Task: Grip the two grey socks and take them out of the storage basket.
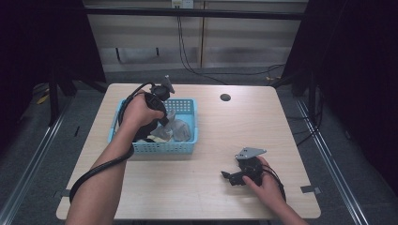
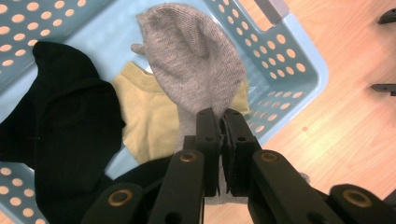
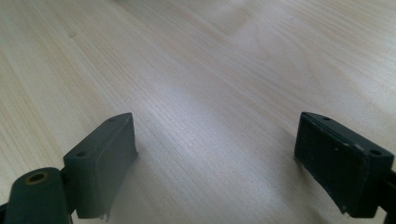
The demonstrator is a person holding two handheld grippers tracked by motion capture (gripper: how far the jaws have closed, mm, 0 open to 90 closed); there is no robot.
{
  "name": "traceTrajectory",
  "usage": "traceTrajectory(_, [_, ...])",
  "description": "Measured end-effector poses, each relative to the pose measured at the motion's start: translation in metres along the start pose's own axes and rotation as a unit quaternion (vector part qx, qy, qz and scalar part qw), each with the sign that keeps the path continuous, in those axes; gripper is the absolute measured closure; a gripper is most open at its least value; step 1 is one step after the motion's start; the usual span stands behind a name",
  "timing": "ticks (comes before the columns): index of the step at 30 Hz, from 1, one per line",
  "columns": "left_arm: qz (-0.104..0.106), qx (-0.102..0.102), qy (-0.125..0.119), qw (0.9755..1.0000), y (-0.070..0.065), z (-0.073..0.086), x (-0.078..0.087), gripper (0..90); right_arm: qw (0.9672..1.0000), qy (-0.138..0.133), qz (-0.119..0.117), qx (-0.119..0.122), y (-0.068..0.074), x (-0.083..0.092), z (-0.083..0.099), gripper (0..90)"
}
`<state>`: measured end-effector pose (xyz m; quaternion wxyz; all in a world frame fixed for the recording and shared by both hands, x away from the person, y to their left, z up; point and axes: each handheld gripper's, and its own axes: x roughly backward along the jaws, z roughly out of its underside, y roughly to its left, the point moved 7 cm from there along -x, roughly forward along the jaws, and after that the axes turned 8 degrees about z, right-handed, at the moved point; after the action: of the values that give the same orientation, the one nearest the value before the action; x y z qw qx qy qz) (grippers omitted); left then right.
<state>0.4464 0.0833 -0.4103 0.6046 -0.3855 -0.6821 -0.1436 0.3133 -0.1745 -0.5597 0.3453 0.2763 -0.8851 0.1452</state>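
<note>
Pale wooden table [image 1: 197, 187] in a dark-curtained room; left gripper [image 2: 223, 122] fingers pinch the grey knitted sock [image 2: 196, 60] over the light-blue perforated plastic basket [image 2: 299, 70], seemingly to lift it out; right gripper [image 3: 215, 154] rests spread on the table, waiting

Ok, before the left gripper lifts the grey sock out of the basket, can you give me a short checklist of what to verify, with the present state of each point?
1. Left gripper shut on the grey sock: ok, the jaws pinch its lower end.
2. Only one garment in the grip: ok, the yellow cloth and black cloth lie outside the jaws.
3. Sock free of the other clothes: cannot tell, it lies across the yellow cloth.
4. Basket steady on the table: cannot tell, nothing holds it.
5. Right gripper open and out of the way: ok, it sits low over bare table, apart from the basket.
</note>
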Motion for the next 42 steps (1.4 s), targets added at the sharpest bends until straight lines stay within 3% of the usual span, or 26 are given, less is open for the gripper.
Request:
traceTrajectory(4, [0.008, -0.001, 0.002, 1.0, -0.005, 0.002, 0.004, 86.1, 1.0, 0.0, 0.0, 0.0, 0.0, 0.0, 0.0, 12.1])
traceTrajectory(11, [0.015, -0.022, 0.006, 0.9996, -0.018, 0.005, 0.006, 86.1, 1.0, -0.001, 0.0, 0.0, 0.0, 0.0, 0.0, 12.1])
traceTrajectory(24, [0.027, -0.077, 0.004, 0.9966, -0.052, 0.014, 0.019, 86.1, 1.0, -0.001, 0.0, 0.0, 0.0, 0.0, 0.0, 12.1])
traceTrajectory(30, [0.041, -0.112, 0.005, 0.9928, -0.077, 0.024, 0.017, 86.1, 1.0, -0.001, 0.0, 0.0, 0.0, 0.0, 0.0, 12.1])
traceTrajectory(35, [0.062, -0.134, 0.008, 0.989, -0.099, 0.034, 0.003, 86.1, 1.0, -0.002, 0.0, 0.0, 0.0, 0.0, 0.0, 12.1])
traceTrajectory(36, [0.068, -0.145, 0.013, 0.9871, -0.106, 0.038, -0.004, 86.1, 1.0, -0.002, 0.0, 0.0, 0.0, 0.0, 0.0, 12.1])
traceTrajectory(41, [0.076, -0.157, 0.019, 0.9845, -0.118, 0.044, -0.018, 86.1, 1.0, -0.001, 0.0, 0.0, 0.0, 0.0, 0.0, 12.1])
traceTrajectory(42, [0.08, -0.167, 0.021, 0.9825, -0.123, 0.046, -0.024, 86.1, 1.0, -0.002, 0.0, 0.001, 0.0, 0.0, 0.0, 12.1])
